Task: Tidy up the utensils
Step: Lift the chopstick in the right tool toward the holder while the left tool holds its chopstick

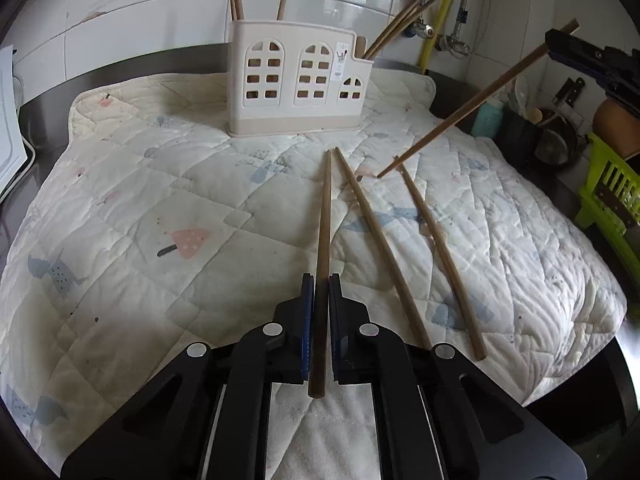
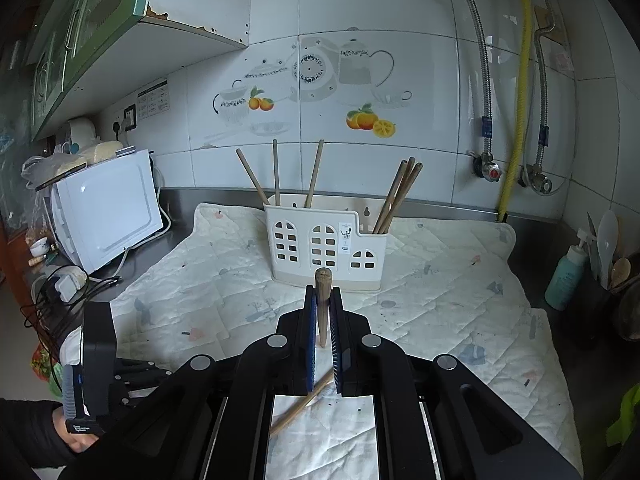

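On the quilted mat [image 1: 160, 200] lies a brown chopstick [image 1: 325, 216], pointing toward the cream utensil holder [image 1: 300, 80]. My left gripper [image 1: 321, 280] is shut on its near end. Two more loose chopsticks [image 1: 380, 244] [image 1: 440, 256] lie to its right. At the upper right, my right gripper [image 1: 556, 44] is shut on another chopstick [image 1: 460, 116], which slants down with its tip touching the mat. In the right wrist view that gripper [image 2: 322, 292] pinches this chopstick [image 2: 323, 280] end-on, in front of the holder [image 2: 326, 248]. Several chopsticks stand in the holder.
A white appliance [image 2: 108, 208] and cables [image 2: 60, 288] stand left of the mat. At the right are a teal bottle [image 2: 566, 280], utensils in a dark pot [image 1: 520, 128] and a green basket [image 1: 612, 196]. Pipes [image 2: 520, 100] run down the tiled wall behind.
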Demonstrator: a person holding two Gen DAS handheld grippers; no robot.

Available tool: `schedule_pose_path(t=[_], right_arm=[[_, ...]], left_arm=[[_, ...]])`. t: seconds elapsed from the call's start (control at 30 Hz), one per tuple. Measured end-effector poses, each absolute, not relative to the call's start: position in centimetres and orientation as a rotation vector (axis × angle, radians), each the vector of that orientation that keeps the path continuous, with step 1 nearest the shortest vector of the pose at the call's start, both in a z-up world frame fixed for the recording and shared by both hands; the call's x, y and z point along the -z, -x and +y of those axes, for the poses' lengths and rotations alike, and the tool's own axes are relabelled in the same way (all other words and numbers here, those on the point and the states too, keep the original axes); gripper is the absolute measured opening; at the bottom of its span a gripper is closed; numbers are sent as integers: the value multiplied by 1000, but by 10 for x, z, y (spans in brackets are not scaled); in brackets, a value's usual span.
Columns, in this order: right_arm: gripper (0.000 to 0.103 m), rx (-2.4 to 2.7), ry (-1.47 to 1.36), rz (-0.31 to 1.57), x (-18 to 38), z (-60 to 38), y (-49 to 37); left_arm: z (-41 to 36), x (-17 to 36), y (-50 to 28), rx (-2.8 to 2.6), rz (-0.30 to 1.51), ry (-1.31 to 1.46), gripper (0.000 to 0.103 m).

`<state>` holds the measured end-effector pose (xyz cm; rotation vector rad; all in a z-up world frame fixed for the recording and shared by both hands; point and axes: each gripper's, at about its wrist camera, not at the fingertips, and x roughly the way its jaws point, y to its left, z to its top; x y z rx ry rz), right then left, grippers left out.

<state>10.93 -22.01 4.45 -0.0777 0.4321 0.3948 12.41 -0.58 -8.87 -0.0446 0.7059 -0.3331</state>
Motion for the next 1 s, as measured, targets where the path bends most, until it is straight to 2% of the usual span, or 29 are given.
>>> schedule_pose_path(t=[0.23, 0.3, 0.37, 0.53, 0.6, 0.63, 0.67, 0.9, 1.0], right_arm=[[7, -428, 91, 407, -71, -218, -114], [6, -440, 102, 400, -80, -216, -117], [6, -441, 119, 391, -88, -214, -120], [6, -447, 136, 380, -93, -210, -121], [6, -451, 133, 382, -91, -209, -121], [6, -453, 131, 384, -89, -209, -121], [6, -454, 128, 385, -88, -209, -120], [6, -460, 135, 382, -88, -207, -119], [6, -460, 137, 379, -89, -206, -118]], left_arm=[[1, 51, -117, 349, 622, 89, 6], [1, 44, -117, 343, 604, 80, 0], [2, 41, -118, 344, 602, 72, 0], [0, 53, -114, 390, 644, 82, 1], [-2, 63, -111, 408, 669, 74, 9], [-3, 69, -110, 398, 682, 66, 17], [-5, 74, -110, 389, 692, 51, 21], [-6, 100, -115, 375, 759, 24, 21], [-8, 103, -115, 353, 754, 1, 16]])
